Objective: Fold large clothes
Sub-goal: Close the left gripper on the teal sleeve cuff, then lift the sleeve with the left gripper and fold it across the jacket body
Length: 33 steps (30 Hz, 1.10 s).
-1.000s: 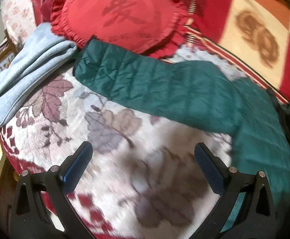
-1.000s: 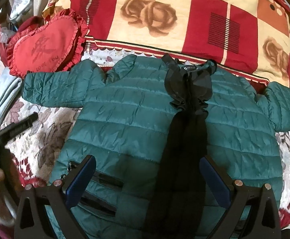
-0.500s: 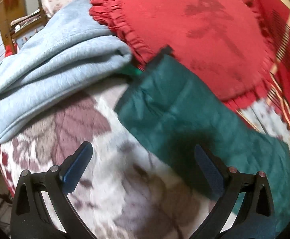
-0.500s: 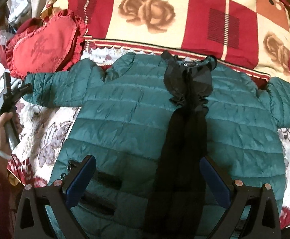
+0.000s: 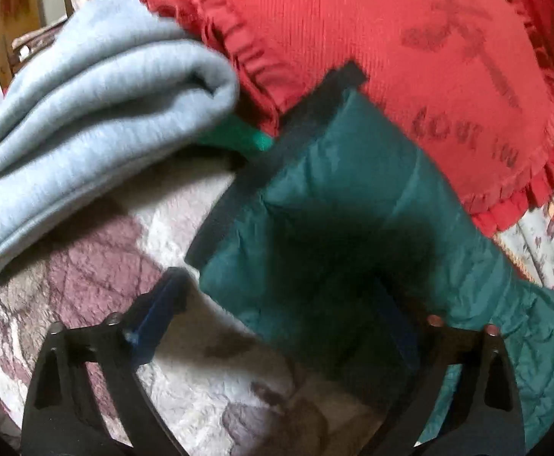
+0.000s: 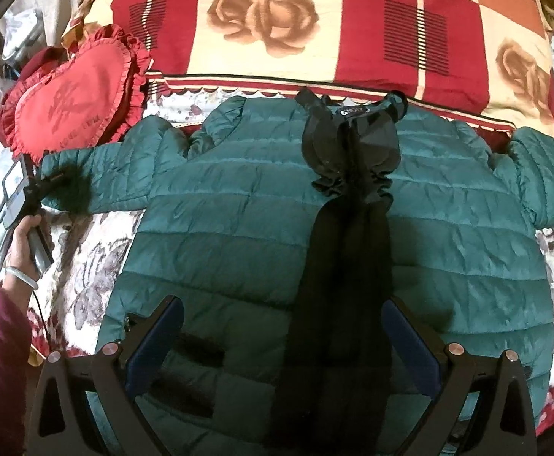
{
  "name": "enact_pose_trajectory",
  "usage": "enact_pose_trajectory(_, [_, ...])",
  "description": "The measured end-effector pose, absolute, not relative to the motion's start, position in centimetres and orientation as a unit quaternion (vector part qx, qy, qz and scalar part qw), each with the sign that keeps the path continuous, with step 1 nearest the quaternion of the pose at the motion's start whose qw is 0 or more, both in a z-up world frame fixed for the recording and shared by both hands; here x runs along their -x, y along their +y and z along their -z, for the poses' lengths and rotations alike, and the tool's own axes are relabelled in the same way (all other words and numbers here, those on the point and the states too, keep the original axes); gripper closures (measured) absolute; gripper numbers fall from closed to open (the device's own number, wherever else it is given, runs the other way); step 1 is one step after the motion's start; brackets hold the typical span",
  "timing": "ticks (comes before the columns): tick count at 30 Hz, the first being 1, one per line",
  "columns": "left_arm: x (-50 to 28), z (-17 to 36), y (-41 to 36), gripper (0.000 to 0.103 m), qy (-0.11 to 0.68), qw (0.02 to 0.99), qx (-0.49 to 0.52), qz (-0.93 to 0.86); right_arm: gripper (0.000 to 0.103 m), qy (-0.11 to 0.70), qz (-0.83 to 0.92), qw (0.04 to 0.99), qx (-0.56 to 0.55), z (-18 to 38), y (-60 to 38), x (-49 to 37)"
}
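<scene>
while flat, jacket (image 6: 238, 228) collar points pillowward

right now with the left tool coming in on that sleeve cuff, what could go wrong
1. The left tool, jaws open and just narrowing, straddles only the corner of the green sleeve; it may pinch the floral bedspread too.
2. The cuff lies against the folded grey garment and the red heart cushion; lifting the sleeve could drag them.
3. The slick quilted jacket may slip from a shallow grip.
</scene>
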State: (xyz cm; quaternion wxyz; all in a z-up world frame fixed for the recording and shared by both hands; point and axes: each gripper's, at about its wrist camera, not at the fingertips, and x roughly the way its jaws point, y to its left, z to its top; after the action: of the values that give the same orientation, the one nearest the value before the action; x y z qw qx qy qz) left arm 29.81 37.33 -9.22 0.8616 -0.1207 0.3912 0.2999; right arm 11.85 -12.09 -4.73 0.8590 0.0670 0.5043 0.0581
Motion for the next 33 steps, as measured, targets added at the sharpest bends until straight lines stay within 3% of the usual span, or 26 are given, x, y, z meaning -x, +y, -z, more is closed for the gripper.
enact_pose_trajectory(2, [-30.0,8.9,37.4,0.041,0.39,0.866,0.122,-0.287,0.0,0.508,-0.057,0.856,-0.075,5.0,-12.3,-12.0])
enact_pose_trajectory(3, [-30.2,8.8,37.5,0.048,0.394,0.866,0.12,-0.285,0.0,0.51,-0.057,0.855,-0.077,5.1,-12.4,-12.0])
enact_pose_trajectory(5, [-30.9,8.7,37.8,0.075,0.405,0.864,0.126,-0.27,0.0,0.514,-0.058,0.852,-0.08,5.2,-12.4,-12.0])
enact_pose_trajectory(8, [-30.8,8.0,38.4,0.086,0.406,0.862,0.155,-0.261,0.0,0.513,-0.062,0.853,-0.076,5.1,-12.1,-11.6])
enact_pose_trajectory(16, [-27.8,3.3,34.8,0.088,0.387,0.888,0.149,-0.196,0.0,0.506,-0.068,0.856,-0.077,4.6,-12.2,-10.6])
enact_pose_trajectory(33, [-21.4,-5.7,13.1,0.09,0.364,0.927,0.089,-0.001,0.0,0.484,-0.035,0.867,-0.11,2.8,-18.4,-6.3])
